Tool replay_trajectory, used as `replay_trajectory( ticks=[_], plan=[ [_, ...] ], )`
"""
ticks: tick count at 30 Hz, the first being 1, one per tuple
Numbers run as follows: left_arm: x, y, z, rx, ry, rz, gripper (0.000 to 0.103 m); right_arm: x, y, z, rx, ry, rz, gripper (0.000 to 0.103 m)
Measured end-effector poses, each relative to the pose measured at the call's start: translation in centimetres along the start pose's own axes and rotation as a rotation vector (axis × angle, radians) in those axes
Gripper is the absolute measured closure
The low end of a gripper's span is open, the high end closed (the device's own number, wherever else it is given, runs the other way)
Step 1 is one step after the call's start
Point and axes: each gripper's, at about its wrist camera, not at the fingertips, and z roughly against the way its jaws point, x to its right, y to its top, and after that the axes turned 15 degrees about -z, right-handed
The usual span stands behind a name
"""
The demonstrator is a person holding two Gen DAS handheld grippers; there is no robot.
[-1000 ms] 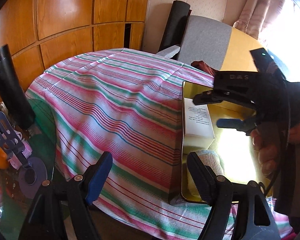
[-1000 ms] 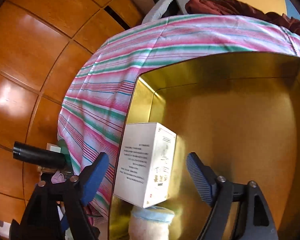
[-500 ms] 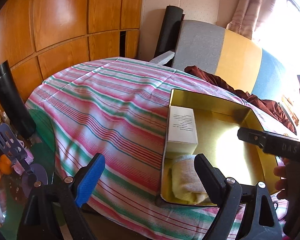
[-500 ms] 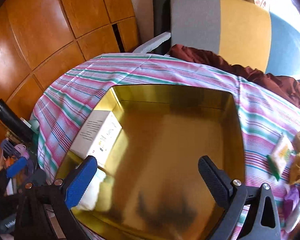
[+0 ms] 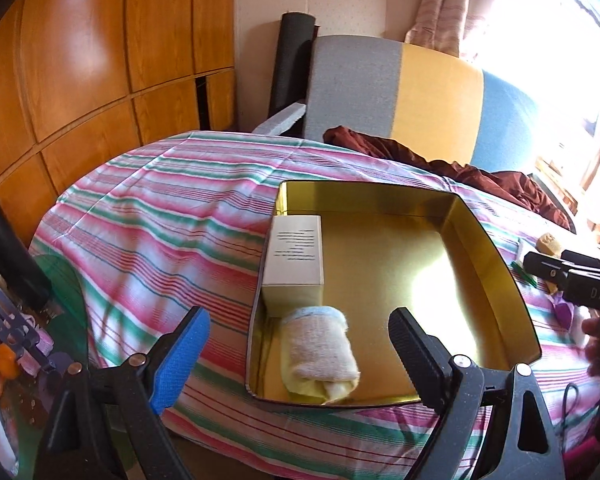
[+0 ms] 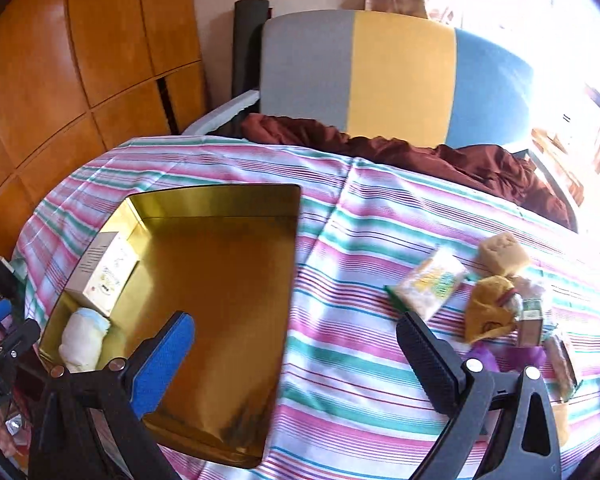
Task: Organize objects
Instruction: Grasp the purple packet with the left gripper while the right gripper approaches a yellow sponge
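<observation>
A gold tin tray [image 5: 420, 276] lies on the striped cloth. Along its left wall lie a white carton [image 5: 296, 252] and a rolled towel [image 5: 320, 352]. My left gripper [image 5: 300, 344] hangs open above the tray's near left corner, with nothing between its fingers. In the right wrist view the same tray [image 6: 220, 280] sits at the left with the carton [image 6: 108, 276] and towel [image 6: 82, 338]. My right gripper [image 6: 296, 344] is open and empty over the cloth by the tray's right rim. Loose things lie to its right: a yellow-green packet [image 6: 430, 282], a sponge block [image 6: 502, 252], a yellow pouch [image 6: 488, 312].
A small green box [image 6: 532, 320] and purple pieces [image 6: 484, 356] lie among the loose things. A dark red cloth [image 6: 420, 156] lies at the table's far edge before a grey, yellow and blue chair back [image 6: 400, 68]. Clutter and a black tube [image 5: 8, 248] stand left of the table.
Both grippers have drawn back and up from the tray with jaws wider. The right one swung right, away from the carton, and now faces the loose things.
</observation>
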Motion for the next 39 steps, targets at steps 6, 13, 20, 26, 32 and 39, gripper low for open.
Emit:
replay_trajectory(
  ticks=[6,13,20,26,32,39],
  plan=[
    [2.5,1.5,-0.4,0.008,-0.046,-0.064,0.01,8.1,1.5,1.4,0.029,-0.134,-0.109,0.0],
    [7.4,3.9,-0.9,0.03,-0.132,-0.183,0.01,19.8,2.8,3.6,0.076,-0.245,-0.353,0.0],
    [14.1,6.3,-1.2,0.049,-0.262,-0.305,0.01,28.3,0.7,4.1,0.081,-0.202,-0.727,0.0],
    [21.8,7.8,-2.0,0.05,-0.374,-0.432,0.01,30.2,0.0,4.6,0.089,-0.164,-0.832,0.0],
    [28.5,8.4,-4.8,-0.053,-0.494,-0.464,0.02,29.8,0.3,3.9,0.059,-0.124,-0.818,0.0],
    [32.8,8.2,-9.2,-0.282,-0.647,-0.308,0.047,29.6,0.5,3.9,0.065,-0.088,-0.804,0.0]
  ],
)
